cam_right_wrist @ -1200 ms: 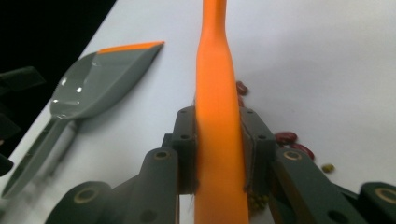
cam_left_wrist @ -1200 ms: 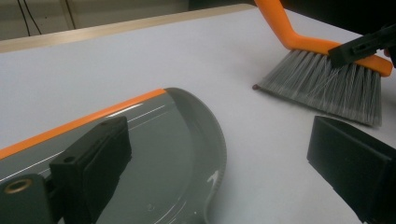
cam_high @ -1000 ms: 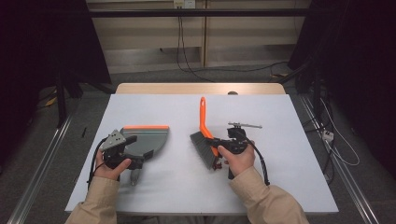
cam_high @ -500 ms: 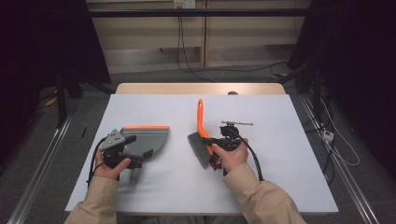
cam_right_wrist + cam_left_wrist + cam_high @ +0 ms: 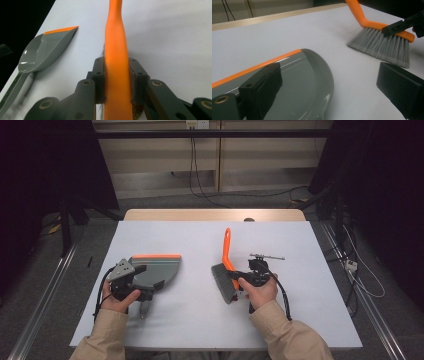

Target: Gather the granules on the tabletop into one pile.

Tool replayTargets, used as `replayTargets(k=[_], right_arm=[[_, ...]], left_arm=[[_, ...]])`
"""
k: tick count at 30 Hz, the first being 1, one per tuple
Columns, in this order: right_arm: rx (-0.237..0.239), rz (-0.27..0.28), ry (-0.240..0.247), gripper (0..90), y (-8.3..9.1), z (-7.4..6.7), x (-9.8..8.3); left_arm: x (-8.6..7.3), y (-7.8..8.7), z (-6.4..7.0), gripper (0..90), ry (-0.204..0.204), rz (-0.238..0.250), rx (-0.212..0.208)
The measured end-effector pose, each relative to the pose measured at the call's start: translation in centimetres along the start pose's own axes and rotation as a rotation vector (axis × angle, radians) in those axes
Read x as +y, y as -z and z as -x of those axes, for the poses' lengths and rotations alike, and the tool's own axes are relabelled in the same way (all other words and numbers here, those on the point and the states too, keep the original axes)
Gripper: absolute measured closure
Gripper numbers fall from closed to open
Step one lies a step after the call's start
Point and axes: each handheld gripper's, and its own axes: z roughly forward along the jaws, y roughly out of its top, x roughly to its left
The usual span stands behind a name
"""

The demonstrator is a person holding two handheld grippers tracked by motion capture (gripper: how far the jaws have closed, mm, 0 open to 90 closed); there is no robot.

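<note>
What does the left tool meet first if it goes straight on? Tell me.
Probably the brush: its grey bristles lie ahead, right of centre, in the left tool's view, past the dustpan below its jaws. Depth is unclear.

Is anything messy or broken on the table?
Nothing stands out. The dustpan lies flat on the white table, and the right gripper holds the brush by its orange back. No spill or damage shows.

A white table (image 5: 200, 240) is being seen at the centre, its far edge being lined by a wooden strip (image 5: 215, 214). Black cables (image 5: 200, 180) are being trailed down the pale wall panel (image 5: 165, 155) and across the grey floor (image 5: 65, 270) behind it. Metal rails (image 5: 42, 305) are being run along the floor on either side.
</note>
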Motion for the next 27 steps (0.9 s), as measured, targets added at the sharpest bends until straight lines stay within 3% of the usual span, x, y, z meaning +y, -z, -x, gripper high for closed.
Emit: replayTargets(k=[7,12,15,17,23,27], right_arm=[[0.013,0.014,-0.017,71.2,0.5,0.3,0.0],[0.066,0.032,-0.042,71.3,0.6,-0.3,0.6],[0.098,0.054,-0.029,71.3,1.0,-1.0,1.4],[0.110,0.074,0.002,71.3,1.3,-1.4,2.1],[0.100,0.154,0.178,71.3,1.6,-1.4,4.5],[0.094,0.156,0.296,71.3,1.2,-1.0,5.7]], left_arm=[[0.1,-0.1,0.1,6.2,-0.001,-0.002,-0.002],[0.0,-0.2,0.0,6.2,-0.002,-0.005,0.001],[0.0,-0.2,0.0,6.2,0.000,-0.005,0.001],[0.0,-0.2,0.0,6.2,0.000,0.000,-0.002],[0.0,-0.1,-0.1,6.2,0.007,0.004,0.001],[0.1,-0.1,-0.1,6.2,0.005,0.005,-0.002]])
